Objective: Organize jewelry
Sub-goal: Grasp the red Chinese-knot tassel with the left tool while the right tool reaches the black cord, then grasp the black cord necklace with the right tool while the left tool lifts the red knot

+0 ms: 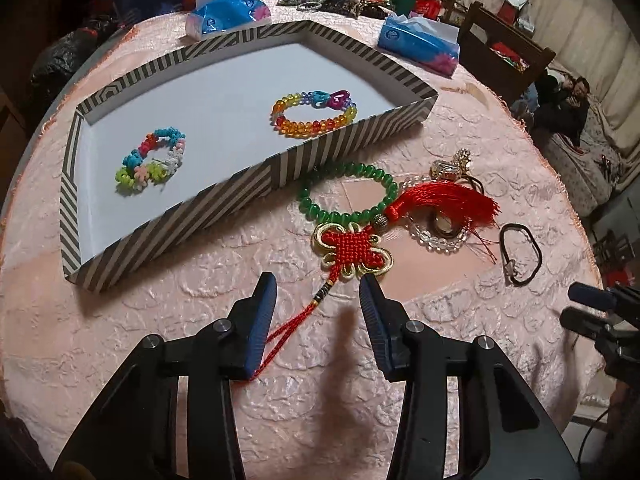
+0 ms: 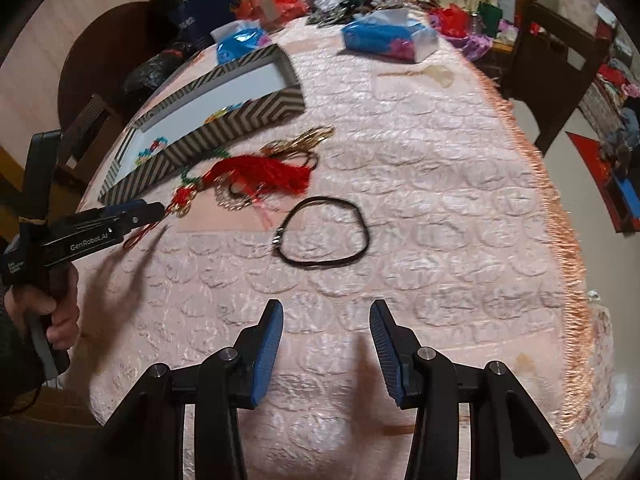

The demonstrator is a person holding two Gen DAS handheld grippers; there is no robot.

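the striped tray (image 1: 168,236) is the landmark, sitting on the pink-clothed round counter (image 1: 200,304). inside it, on the white floor, lie a knotted pastel bracelet (image 1: 151,160) toward its left end and a rainbow bead bracelet (image 1: 314,110) toward its right end, well apart with bare floor between them. just outside the tray's near wall lies the rest of the jewelry: a green bead bracelet (image 1: 347,192) almost touching that wall, and a red knot ornament (image 1: 352,250) with its tassel (image 1: 444,200) spread over a clear bead bracelet (image 1: 438,240). a gold sparkly piece (image 1: 452,166) lies just beyond the tassel, farther from the tray. a dark cord loop (image 1: 520,254) lies apart, farther still from the tray, with open cloth all round it.

the left claw (image 1: 316,292) hangs over the ornament's thin red cord (image 1: 288,328). its jaws stand apart, and the cord runs under the left finger without being pinched, as far as can be seen. the right claw (image 2: 326,320) is open and empty above bare cloth, on the near side of the cord loop (image 2: 324,232), away from the tray (image 2: 224,124). the fringed counter edge (image 2: 560,200) curves down the side far from the tray, and a wide stretch of clear cloth lies between it and the loop. two blue tissue packs (image 1: 228,14) sit beyond the tray's far wall.
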